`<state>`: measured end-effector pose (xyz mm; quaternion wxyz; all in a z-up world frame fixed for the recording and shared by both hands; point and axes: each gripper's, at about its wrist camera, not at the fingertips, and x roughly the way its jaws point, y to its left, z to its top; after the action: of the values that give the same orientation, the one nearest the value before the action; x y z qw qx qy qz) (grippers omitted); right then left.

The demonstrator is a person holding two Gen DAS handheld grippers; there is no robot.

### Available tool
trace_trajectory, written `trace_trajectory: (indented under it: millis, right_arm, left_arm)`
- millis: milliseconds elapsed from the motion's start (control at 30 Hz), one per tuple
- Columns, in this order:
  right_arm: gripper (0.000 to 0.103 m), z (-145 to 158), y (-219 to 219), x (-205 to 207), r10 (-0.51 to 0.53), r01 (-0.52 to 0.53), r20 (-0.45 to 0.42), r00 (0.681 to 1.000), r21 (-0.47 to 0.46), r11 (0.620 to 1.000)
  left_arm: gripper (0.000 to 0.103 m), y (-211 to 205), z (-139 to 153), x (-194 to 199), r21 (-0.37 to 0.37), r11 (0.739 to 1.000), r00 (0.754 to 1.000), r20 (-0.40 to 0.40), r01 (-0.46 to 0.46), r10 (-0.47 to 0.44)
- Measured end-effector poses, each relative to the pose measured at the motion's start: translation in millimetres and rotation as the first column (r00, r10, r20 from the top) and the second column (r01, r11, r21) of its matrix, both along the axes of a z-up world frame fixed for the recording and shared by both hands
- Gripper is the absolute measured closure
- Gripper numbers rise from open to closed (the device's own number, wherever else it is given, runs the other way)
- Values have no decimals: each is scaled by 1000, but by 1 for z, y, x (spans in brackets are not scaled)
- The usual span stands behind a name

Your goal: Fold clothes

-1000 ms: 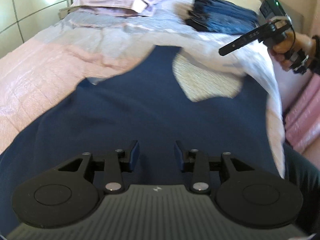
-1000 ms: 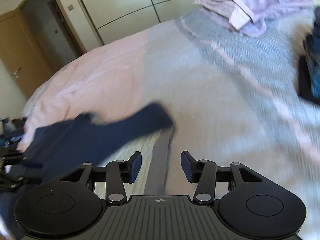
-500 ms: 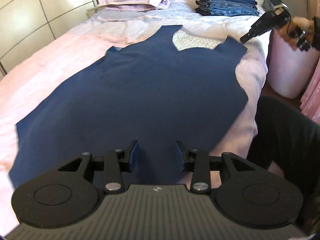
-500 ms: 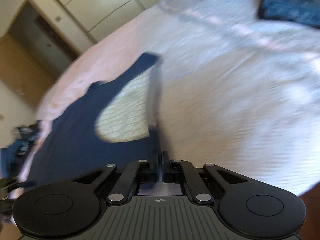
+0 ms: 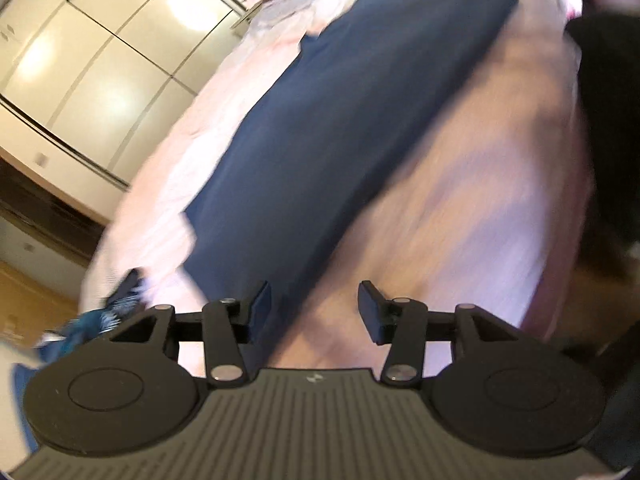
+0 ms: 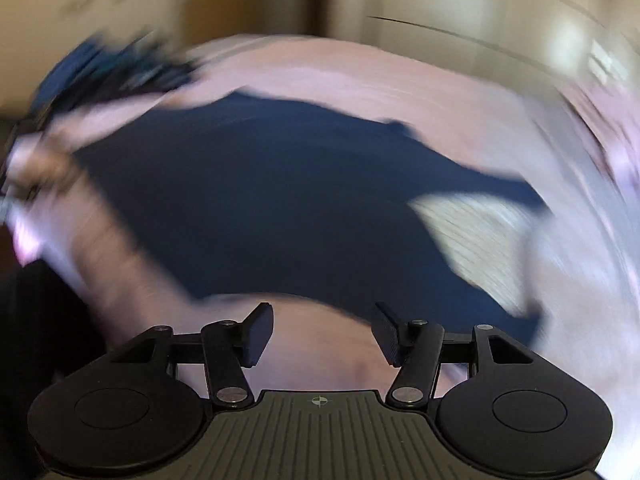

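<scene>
Garment: the navy sleeveless top (image 6: 280,208) is lying spread flat on the pink bedspread (image 5: 460,208), neck end away from your left side, so its whole outline is showing and no fold is visible in it.
Left gripper (image 5: 314,308): you are holding it with the fingers well apart and nothing between them, hovering at the hem corner; its left finger is sitting over navy cloth, its right over bare bedspread.
Right gripper (image 6: 322,334): you are holding it spread wide and empty too, just off the top's near side edge, by the armhole.
Reading: both tools are standing over edges, which suits either gripping for a fold or having just let go after laying it out.
Other clothes: a dark heap (image 6: 120,68) is sitting at the bed's far corner, blurred.
Visibility: both views are smearing; fine creases cannot be judged.
</scene>
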<state>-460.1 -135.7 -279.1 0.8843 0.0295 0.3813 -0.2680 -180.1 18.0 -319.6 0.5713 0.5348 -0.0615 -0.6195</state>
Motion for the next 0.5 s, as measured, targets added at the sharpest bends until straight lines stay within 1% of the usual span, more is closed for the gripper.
trace_trajectory:
  millis: [67, 133, 200, 233, 300, 333, 367, 400, 467, 500]
  right_arm:
    - [46, -11, 24, 33, 126, -132, -85, 988, -77, 988]
    - [46, -25, 42, 59, 211, -240, -181, 961, -162, 957]
    - [46, -37, 53, 80, 258, -314, -249, 934, -220, 924]
    - [46, -44, 57, 90, 268, -338, -282, 921, -237, 911]
    - [52, -58, 60, 103, 267, -379, -359, 894, -293, 878]
    - [60, -64, 62, 109, 259, -398, -397, 881, -323, 859]
    - [72, -69, 65, 113, 246, -409, -427, 870, -346, 845]
    - [78, -73, 64, 116, 235, -412, -446, 864, -358, 838]
    - [94, -76, 63, 118, 227, -423, -472, 852, -365, 829]
    - [96, -73, 63, 118, 223, -420, -473, 852, -365, 831]
  left_arm:
    - [59, 2, -8, 11, -11, 1000, 997, 74, -10, 11]
    - [60, 2, -16, 21, -25, 1000, 991, 132, -4, 7]
    - [63, 0, -23, 30, -44, 999, 983, 185, 1, 7]
    - [68, -2, -26, 35, -54, 999, 980, 200, 6, 5]
    - [76, -6, -30, 44, -64, 998, 972, 237, 17, -1]
    - [91, -8, -32, 48, -68, 997, 967, 255, 22, -4]
    - [100, -5, -30, 50, -70, 997, 967, 256, 28, -9]
    - [100, -2, -29, 51, -71, 997, 967, 255, 34, -15]
    - [101, 4, -25, 53, -73, 996, 967, 254, 47, -27]
    - [101, 7, -24, 54, -75, 996, 967, 254, 53, -33]
